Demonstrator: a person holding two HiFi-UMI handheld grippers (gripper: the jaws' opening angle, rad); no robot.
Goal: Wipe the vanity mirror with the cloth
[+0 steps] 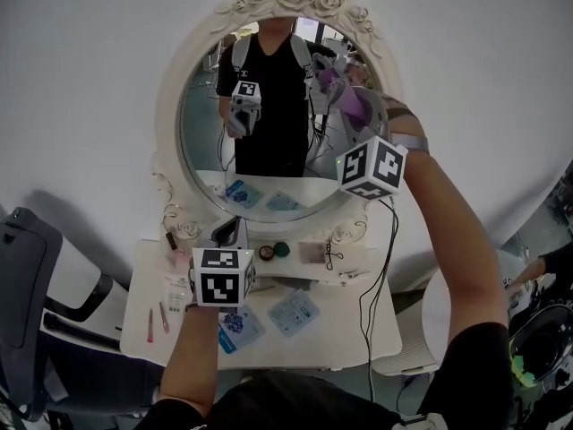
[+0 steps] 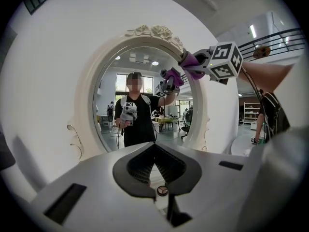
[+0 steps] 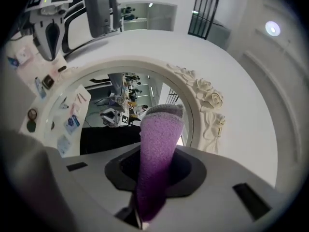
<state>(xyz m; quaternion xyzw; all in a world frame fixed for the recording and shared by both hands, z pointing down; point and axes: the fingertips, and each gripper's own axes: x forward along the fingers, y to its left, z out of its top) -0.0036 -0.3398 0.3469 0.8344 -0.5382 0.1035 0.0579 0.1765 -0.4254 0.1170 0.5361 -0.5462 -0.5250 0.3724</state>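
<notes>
White-framed vanity mirror is standing at the back of the vanity table and filling most of the head view. You're holding your right arm up and forward, nearly straight, so the right gripper is sitting at the glass's upper right, near the rose-carved rim. Its jaws are pinching the purple cloth, which is sticking out past the tips toward the mirror. I can't tell if it's touching glass. You're keeping your left arm low and forward. The left gripper is hovering over the tabletop, jaws pressed together with nothing between them.

Risks, as I'm judging them:
- **Cloth slipping:** the jaws are gripping only a narrow fold, so dragging hard could pull it free and leave bare jaw tips scraping the glass.
- **Cable snagging:** the black cable is trailing down from the right gripper over the table and could catch the small packets lying there.
</notes>
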